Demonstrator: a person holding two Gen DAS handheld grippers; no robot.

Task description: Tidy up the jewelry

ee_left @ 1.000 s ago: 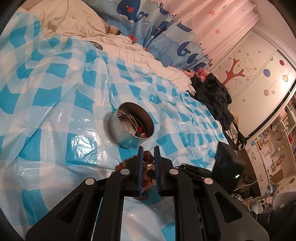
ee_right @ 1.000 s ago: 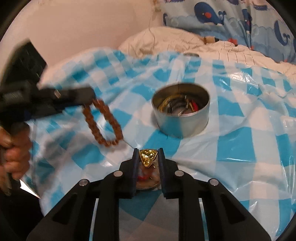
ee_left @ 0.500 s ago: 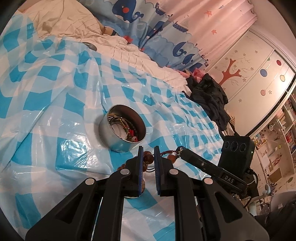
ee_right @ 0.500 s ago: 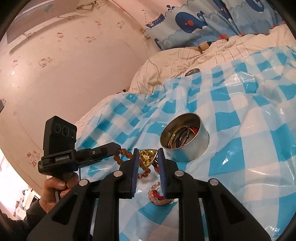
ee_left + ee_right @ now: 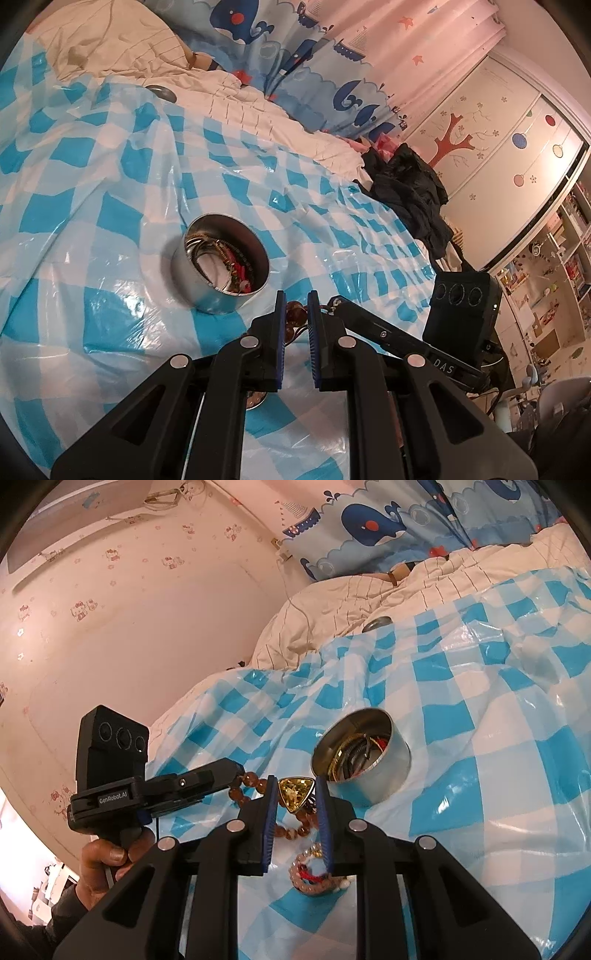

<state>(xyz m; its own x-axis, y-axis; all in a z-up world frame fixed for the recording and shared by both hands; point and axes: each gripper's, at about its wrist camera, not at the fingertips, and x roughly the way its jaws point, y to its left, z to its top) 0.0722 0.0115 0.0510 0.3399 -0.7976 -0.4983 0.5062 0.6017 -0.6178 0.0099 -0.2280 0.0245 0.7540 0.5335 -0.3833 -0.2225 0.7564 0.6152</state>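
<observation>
A round metal tin (image 5: pixel 220 268) with several pieces of jewelry inside stands on the blue checked plastic sheet (image 5: pixel 110 206); it also shows in the right wrist view (image 5: pixel 364 756). My left gripper (image 5: pixel 295 306) is shut on a brown bead bracelet (image 5: pixel 293 314), held above the sheet just right of the tin; the bracelet (image 5: pixel 255 780) hangs from it in the right wrist view. My right gripper (image 5: pixel 296 789) is shut on a gold triangular pendant (image 5: pixel 295 794), just left of the tin. A pink bead bracelet (image 5: pixel 314 877) lies on the sheet below it.
The sheet covers a bed with a cream quilt (image 5: pixel 236 99) behind. A small grey disc (image 5: pixel 161 92) lies at the sheet's far edge. Dark clothes (image 5: pixel 410 188) are piled at the bed's right. A whale curtain (image 5: pixel 295 66) and wardrobe (image 5: pixel 491 147) stand behind.
Both grippers have risen and drawn closer together, each keeping its piece. The tin now sits further left in the left view and further right in the right view.
</observation>
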